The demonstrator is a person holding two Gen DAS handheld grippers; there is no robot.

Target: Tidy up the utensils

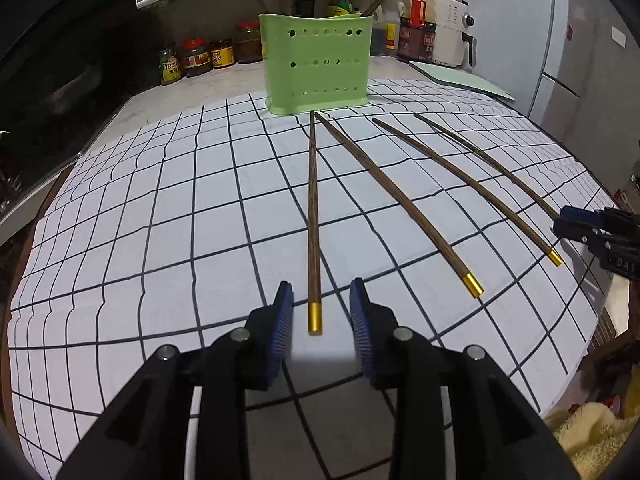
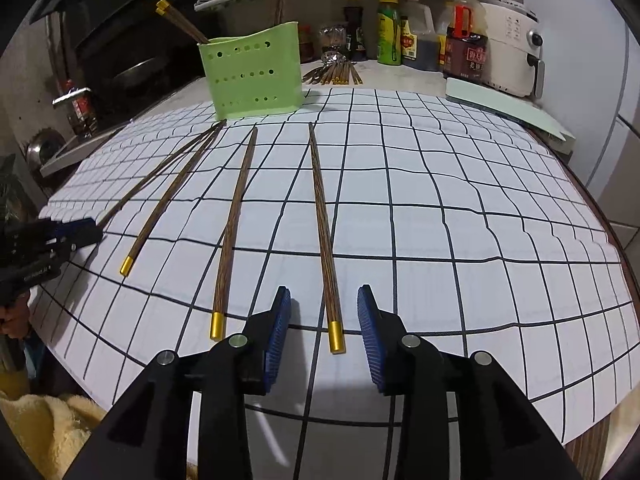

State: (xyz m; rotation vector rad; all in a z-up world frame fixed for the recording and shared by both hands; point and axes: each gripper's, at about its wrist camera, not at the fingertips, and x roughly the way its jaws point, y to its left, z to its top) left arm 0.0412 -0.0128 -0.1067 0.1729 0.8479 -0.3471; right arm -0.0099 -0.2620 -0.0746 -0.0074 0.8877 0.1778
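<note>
Both tools stand apart, each straddling a chopstick's gold end: lower your left tool [image 1: 321,312] and right tool [image 2: 324,316] squarely onto the left chopstick [image 1: 313,216] and right chopstick [image 2: 323,224], clamp on the wood, then lift toward the green holder [image 1: 316,64].

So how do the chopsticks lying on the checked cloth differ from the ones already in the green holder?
The chopsticks on the cloth lie flat, fanned apart, gold caps toward the cameras. The chopsticks in the holder stand leaning inside the green holder, gold caps up. Both sets are dark wood with gold ends.
</note>
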